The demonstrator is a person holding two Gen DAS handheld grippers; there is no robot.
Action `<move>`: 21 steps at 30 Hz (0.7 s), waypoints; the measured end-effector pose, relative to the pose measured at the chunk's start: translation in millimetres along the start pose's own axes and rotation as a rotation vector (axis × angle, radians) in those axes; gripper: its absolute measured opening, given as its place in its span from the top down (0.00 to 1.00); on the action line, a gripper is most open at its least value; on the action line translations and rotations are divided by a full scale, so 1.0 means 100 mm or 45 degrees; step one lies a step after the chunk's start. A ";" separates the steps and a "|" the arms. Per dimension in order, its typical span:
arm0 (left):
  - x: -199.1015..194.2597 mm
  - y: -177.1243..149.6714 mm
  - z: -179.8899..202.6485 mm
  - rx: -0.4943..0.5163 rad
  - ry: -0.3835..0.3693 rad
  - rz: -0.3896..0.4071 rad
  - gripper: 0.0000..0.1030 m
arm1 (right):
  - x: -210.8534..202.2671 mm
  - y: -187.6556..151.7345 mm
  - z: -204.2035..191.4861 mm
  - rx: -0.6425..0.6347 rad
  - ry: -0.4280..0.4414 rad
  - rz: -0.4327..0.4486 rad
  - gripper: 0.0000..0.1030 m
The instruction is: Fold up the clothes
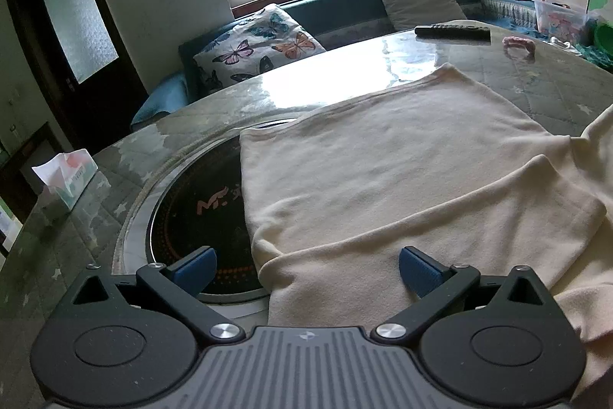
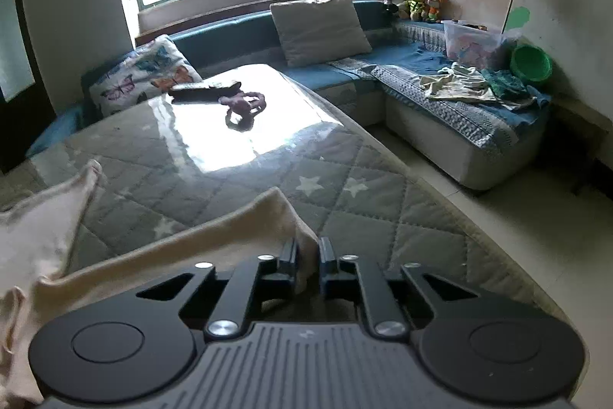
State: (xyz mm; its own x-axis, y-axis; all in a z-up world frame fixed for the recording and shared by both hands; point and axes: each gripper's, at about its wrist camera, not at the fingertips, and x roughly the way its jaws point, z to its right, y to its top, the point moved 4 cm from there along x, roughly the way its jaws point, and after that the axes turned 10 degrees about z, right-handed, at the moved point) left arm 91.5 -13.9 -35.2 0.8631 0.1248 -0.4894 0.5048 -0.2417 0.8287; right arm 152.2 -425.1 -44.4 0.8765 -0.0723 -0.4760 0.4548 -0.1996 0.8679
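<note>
A cream garment lies spread on the quilted table, one sleeve folded across its near part. In the left wrist view my left gripper stands open just above the garment's near left edge, blue pads wide apart and nothing pinched. In the right wrist view my right gripper is shut on a corner of the cream garment, a fold of cloth squeezed between its pads. More of the garment trails off to the left of that view.
A dark round heater plate is set into the table under its glass top. A black remote and a pink hair tie lie at the far end. A tissue pack sits left. A blue sofa wraps behind.
</note>
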 end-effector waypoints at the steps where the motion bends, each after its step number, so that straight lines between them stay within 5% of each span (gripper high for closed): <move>1: -0.01 0.00 0.00 -0.001 -0.001 0.003 0.00 | -0.04 0.03 -0.03 0.002 0.022 0.008 0.92; 11: -0.07 -0.03 -0.10 -0.031 -0.011 0.031 0.00 | -0.54 0.44 -0.80 -0.014 0.445 0.067 0.92; 21: -0.22 -0.13 -0.37 -0.094 0.016 0.069 0.00 | -0.79 0.51 -2.10 -0.200 0.826 0.033 0.92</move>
State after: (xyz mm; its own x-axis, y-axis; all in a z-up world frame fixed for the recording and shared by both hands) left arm 66.7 22.4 -25.2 0.8892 0.1254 -0.4401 0.4565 -0.1770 0.8719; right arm 139.6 -224.2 67.3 0.7825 0.5369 -0.3153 0.4070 -0.0577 0.9116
